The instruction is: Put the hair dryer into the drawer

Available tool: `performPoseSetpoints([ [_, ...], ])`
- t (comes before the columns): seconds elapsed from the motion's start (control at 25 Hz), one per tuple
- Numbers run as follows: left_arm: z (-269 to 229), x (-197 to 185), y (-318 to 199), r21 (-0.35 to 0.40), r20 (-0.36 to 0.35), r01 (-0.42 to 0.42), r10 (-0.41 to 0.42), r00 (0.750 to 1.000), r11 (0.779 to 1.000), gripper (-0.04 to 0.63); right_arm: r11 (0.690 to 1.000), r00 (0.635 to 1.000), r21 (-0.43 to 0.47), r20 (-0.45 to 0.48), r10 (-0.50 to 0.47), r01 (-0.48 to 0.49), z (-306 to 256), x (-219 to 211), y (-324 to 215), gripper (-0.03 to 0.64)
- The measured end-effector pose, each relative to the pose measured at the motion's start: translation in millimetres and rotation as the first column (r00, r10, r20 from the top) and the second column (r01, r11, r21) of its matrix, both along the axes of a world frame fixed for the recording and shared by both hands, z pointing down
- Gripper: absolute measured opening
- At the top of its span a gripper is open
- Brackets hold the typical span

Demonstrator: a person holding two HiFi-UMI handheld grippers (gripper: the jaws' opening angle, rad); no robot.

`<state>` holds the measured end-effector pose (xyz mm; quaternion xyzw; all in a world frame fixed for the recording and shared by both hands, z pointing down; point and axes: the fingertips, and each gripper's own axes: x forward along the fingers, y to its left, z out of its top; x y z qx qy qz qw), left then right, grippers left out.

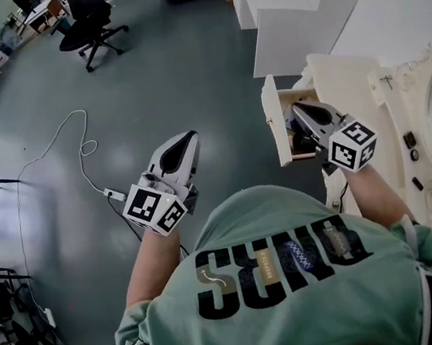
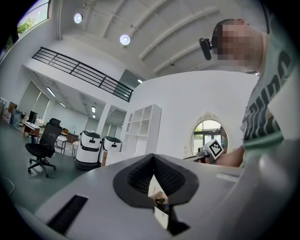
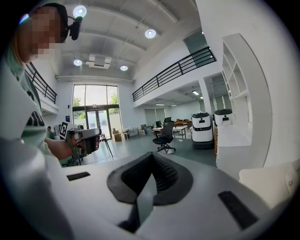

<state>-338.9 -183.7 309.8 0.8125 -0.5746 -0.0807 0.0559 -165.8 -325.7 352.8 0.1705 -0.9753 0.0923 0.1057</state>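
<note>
Right gripper over drawer at right; left gripper well apart leftward; chair far ahead.

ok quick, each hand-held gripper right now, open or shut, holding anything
left hand-held gripper: shut, nothing between its jaws.
right hand-held gripper: shut, nothing between its jaws.

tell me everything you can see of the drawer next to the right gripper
The drawer is cream, with a plain flat front and tan, wood-like inner walls. It stands pulled open from the ornate cream dressing table. A dark object lies inside, too shadowed to identify. The right gripper is above its open top; whether it touches the drawer cannot be told.
</note>
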Motion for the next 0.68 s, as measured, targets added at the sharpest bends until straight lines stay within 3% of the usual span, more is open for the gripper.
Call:
performPoseSetpoints([
  [0.68,6.8,5.1,2.1,-0.016,-0.017,-0.016,0.015,1.0,1.0,0.009,1.0,1.0,0.004,-0.005,-0.013,0.013,2.6,1.8,5.0,-0.006],
])
